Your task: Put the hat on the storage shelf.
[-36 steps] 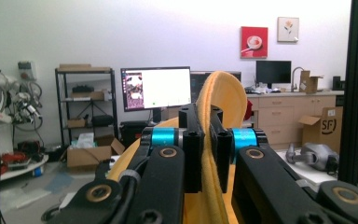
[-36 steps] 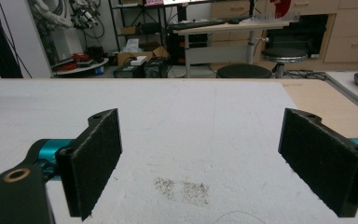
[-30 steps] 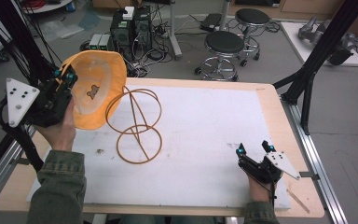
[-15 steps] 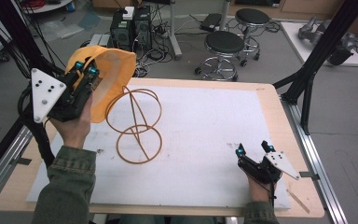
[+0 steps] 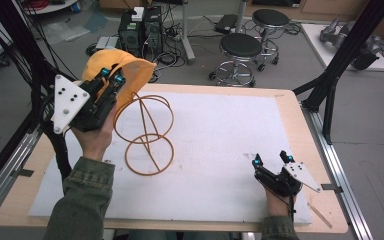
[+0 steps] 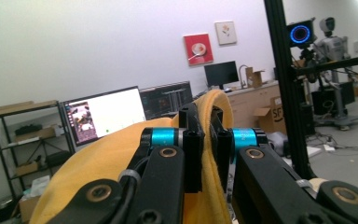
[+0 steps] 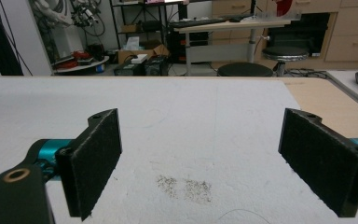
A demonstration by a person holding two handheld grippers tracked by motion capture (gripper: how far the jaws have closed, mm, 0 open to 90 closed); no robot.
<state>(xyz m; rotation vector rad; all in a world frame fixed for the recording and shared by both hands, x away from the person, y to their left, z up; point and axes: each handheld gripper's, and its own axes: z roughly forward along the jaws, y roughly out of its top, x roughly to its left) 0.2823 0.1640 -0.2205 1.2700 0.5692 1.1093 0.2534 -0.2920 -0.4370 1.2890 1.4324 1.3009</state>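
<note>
Right hand-held gripper [image 5: 271, 161]: it is resting low on the white mat near the bench's front right corner, held by the person's right hand [image 5: 278, 200]; its two black jaws are standing wide apart with nothing between them, and in the right gripper view [image 7: 200, 163] the pads are framing bare mat with a faint grey smudge.
White mat [image 5: 230, 130]: it is covering most of the bench [image 5: 300, 125], leaving a wooden border showing along the edges.
Left sleeve [image 5: 80, 200]: an olive-green sleeve is coming in from the lower left of the high view, leading up to the left hand [image 5: 97, 140].
Wire frame [image 5: 145, 132]: an orange wire stand, made of a ring lying flat on the mat and loops rising from it, is standing on the left part of the mat, just beside the left hand.
Left hand-held gripper [image 5: 115, 77]: it is being held raised above the bench's left rear edge, pointing up and away; its jaws are clamping a fold of yellow cloth, which the left gripper view [image 6: 205, 140] is showing squeezed between the pads.
Yellow cloth [image 5: 130, 75]: it is hanging in the air from the left jaws, off the mat, bulging out behind and beside the gripper at the bench's far left corner, above the wire frame's top loop.
Stools [image 5: 242, 47]: two black round stools are standing on the floor beyond the bench's far edge.
</note>
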